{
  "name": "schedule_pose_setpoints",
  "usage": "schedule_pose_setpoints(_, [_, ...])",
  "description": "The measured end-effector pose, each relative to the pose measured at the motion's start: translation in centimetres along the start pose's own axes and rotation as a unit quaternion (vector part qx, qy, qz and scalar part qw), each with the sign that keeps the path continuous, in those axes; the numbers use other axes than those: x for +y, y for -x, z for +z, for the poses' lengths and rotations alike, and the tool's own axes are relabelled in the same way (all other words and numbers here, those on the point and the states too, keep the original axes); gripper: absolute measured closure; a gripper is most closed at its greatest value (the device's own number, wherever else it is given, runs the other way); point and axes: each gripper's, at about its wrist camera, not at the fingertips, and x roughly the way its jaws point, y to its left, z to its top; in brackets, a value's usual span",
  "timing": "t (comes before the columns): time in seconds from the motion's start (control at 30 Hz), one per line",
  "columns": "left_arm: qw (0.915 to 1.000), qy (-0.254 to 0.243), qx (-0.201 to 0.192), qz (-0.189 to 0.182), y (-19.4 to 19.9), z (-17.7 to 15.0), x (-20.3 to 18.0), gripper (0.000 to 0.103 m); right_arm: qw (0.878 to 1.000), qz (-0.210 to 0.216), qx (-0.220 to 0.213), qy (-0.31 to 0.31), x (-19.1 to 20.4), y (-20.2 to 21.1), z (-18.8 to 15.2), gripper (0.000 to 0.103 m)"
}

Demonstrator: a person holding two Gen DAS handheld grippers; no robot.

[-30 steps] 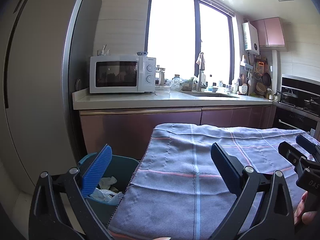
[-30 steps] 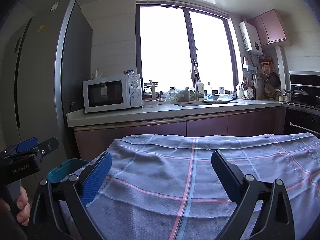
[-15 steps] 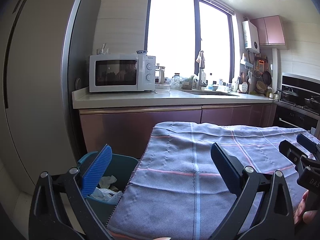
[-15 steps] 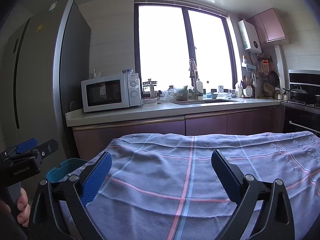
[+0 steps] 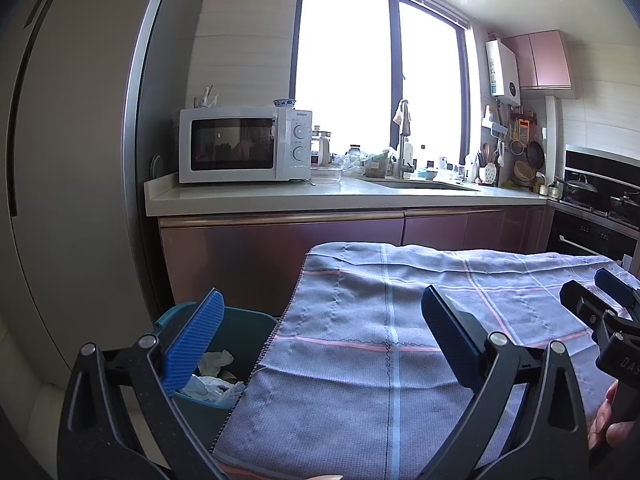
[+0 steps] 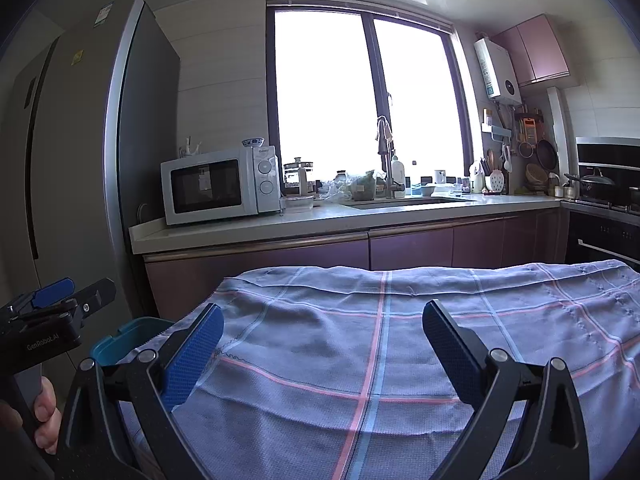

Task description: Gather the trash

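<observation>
Both my left gripper (image 5: 320,340) and right gripper (image 6: 322,344) hang with jaws spread wide and empty above the checked cloth (image 5: 400,344). Crumpled trash (image 5: 214,378) lies in the teal bin (image 5: 244,322) at the cloth's left edge.

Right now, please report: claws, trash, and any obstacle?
Left claw open, empty. Right claw open, empty. Crumpled paper trash in teal bin beside the checked tablecloth. Nothing in the way.
</observation>
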Motion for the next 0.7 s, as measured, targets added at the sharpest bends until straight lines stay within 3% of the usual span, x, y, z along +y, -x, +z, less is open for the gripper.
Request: schedule_pose_setpoints(0.7, [1.0000, 0.002, 0.005, 0.001, -0.53, 0.05, 0.13, 0.006, 1.000, -0.002, 0.005, -0.004, -0.33, -0.32, 0.18, 0.007])
